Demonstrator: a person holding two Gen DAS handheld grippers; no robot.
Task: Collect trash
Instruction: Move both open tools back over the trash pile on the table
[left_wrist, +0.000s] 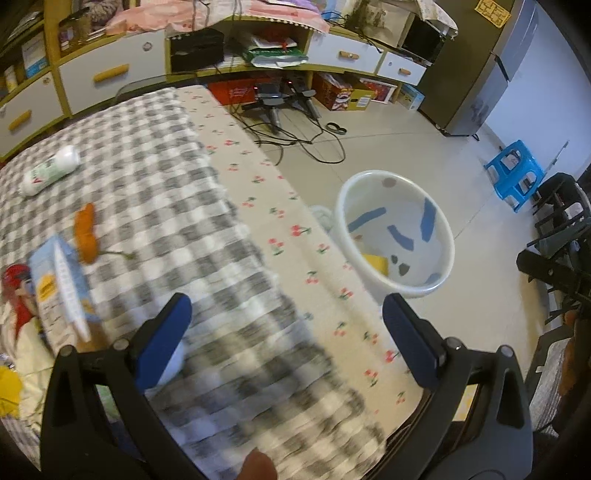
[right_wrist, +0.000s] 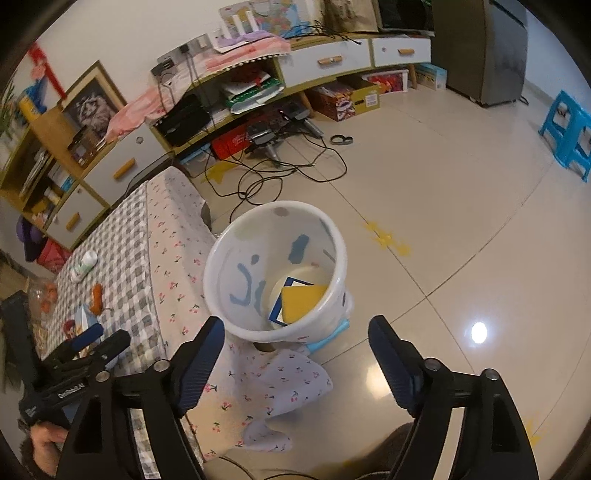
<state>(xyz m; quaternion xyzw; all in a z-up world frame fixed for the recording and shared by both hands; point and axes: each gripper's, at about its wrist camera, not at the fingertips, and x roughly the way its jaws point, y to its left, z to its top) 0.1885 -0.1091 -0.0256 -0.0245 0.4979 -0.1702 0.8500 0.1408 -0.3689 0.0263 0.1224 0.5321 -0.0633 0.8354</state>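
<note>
One piece of trash already lies in the white bin (right_wrist: 275, 266): a flat yellow carton (right_wrist: 301, 301) with a blue-and-white edge, propped at a slant against the bin's inner wall near the bottom. The bin is round and plastic with blue markings, and stands on the tiled floor (right_wrist: 461, 206) just beside the bench's edge.

More items sit on the bench (left_wrist: 155, 192), which is draped in a grey-and-white checked cloth over a cream cloth printed with cherries. A light blue carton (left_wrist: 61, 284) with a white end and yellow print stands tilted near the left side. Just beyond it lies an orange, carrot-shaped thing (left_wrist: 85, 238) with a thin green stem, and farther off a white bottle (left_wrist: 50, 170) with a green label lies on its side. Red-and-white packaging (left_wrist: 16, 291) shows at the left edge; what it is I cannot tell.

The left gripper (left_wrist: 284, 325) hangs over the checked cloth, its blue-padded fingers (left_wrist: 162, 339) spread wide with nothing between them. The right gripper (right_wrist: 295, 343) is above the bin's near rim, fingers (right_wrist: 201, 362) apart and empty too. A hand (right_wrist: 44, 443) grips the left tool's handle.
</note>
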